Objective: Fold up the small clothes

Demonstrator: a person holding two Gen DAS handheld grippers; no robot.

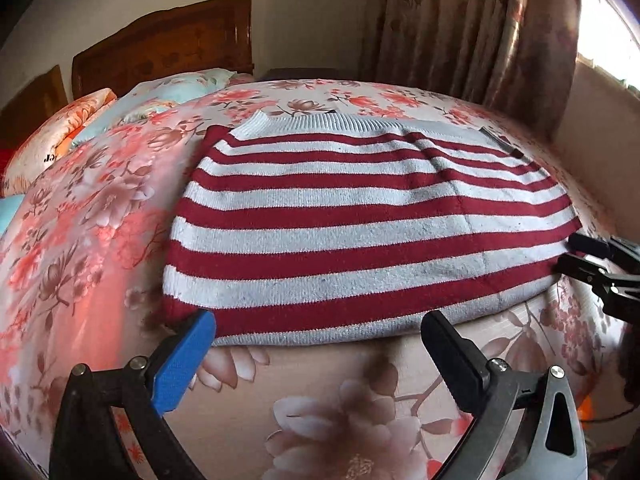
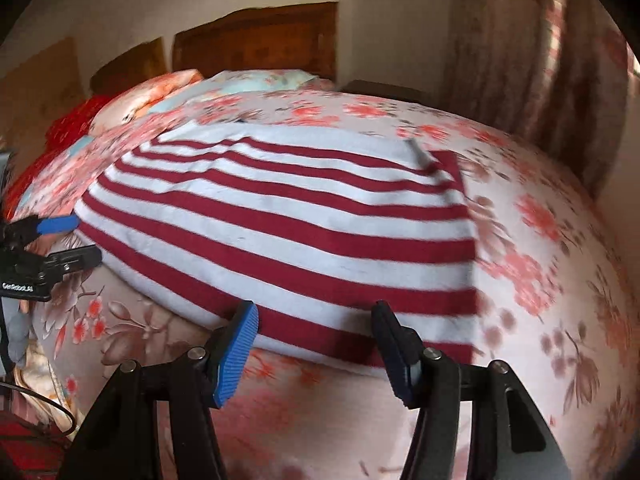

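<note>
One striped sweater (image 1: 360, 220) is seen spread flat on the floral bedspread (image 1: 100, 208), roughly in the middle of the bed. It is banded in dark red and white, with a pale ribbed hem along the near edge and a pale ribbed band at the far edge. The garment appears already folded into a rectangle, as no loose sleeve is seen at either side.

Two grippers are counted, one at each near corner. The left gripper (image 1: 320, 336) is held just above the near hem, its two fingers spread wide, one padded in blue and one in black; nothing is clamped between them. The right gripper (image 2: 316, 328) is likewise poised at the hem near the opposite corner, its jaws parted with the striped edge lying beneath the gap; no pinch on the fabric is seen, though the right wrist view is blurred. Each gripper is also visible at the edge of the other's view, beside a corner of the sweater.

Further out, at least two pillows (image 1: 60, 136) are counted at the head of the bed, one orange-flowered and one pale blue. One wooden headboard (image 1: 160, 48) is set against the wall, and a patterned curtain (image 1: 460, 32) is hung beside a bright window.
</note>
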